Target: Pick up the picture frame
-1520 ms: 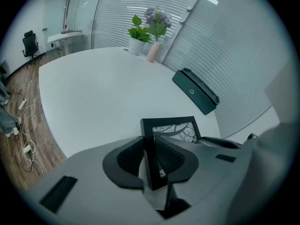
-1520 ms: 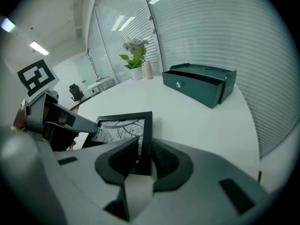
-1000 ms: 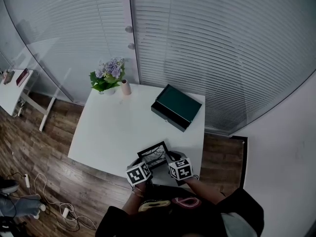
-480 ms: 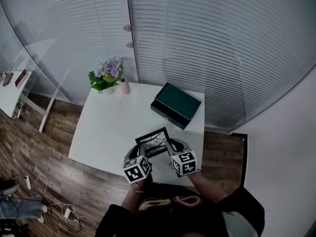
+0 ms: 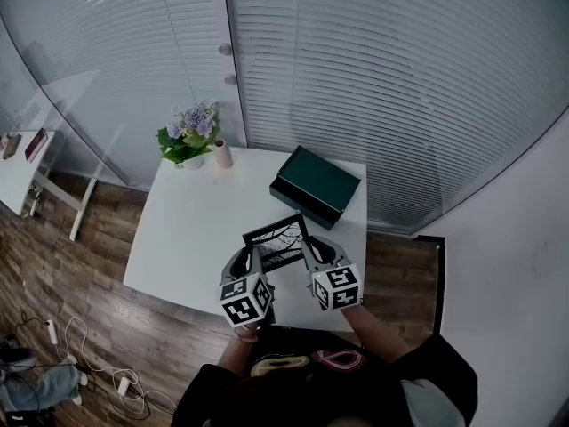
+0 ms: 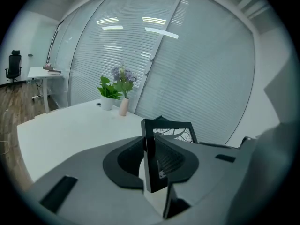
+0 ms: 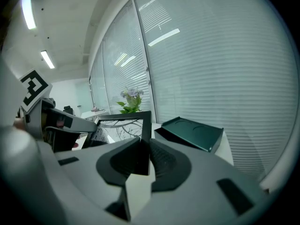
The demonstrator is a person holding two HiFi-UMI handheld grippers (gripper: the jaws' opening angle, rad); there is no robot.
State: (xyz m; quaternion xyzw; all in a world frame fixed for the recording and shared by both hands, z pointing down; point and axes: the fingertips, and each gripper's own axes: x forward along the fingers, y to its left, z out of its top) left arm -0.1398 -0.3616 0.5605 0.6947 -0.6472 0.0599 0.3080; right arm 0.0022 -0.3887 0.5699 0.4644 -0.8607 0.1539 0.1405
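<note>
A black picture frame (image 5: 279, 243) with a branch print is held up above the near edge of the white table (image 5: 196, 229). My left gripper (image 5: 252, 258) is shut on the frame's left side (image 6: 151, 158). My right gripper (image 5: 308, 251) is shut on its right side (image 7: 143, 137). In the right gripper view the print faces the camera (image 7: 123, 125), and the left gripper shows beyond it at the picture's left. Both marker cubes sit low in the head view, near the person's body.
A dark green box (image 5: 317, 185) lies at the table's far right corner. A pot of purple flowers (image 5: 189, 136) and a small beige vase (image 5: 223, 155) stand at the far left corner. Glass walls with blinds rise behind. Cables lie on the wooden floor (image 5: 80, 363) at the left.
Both grippers have risen with the frame between them, and it now tilts up more toward the far side of the table. The marker cubes have spread slightly apart.
</note>
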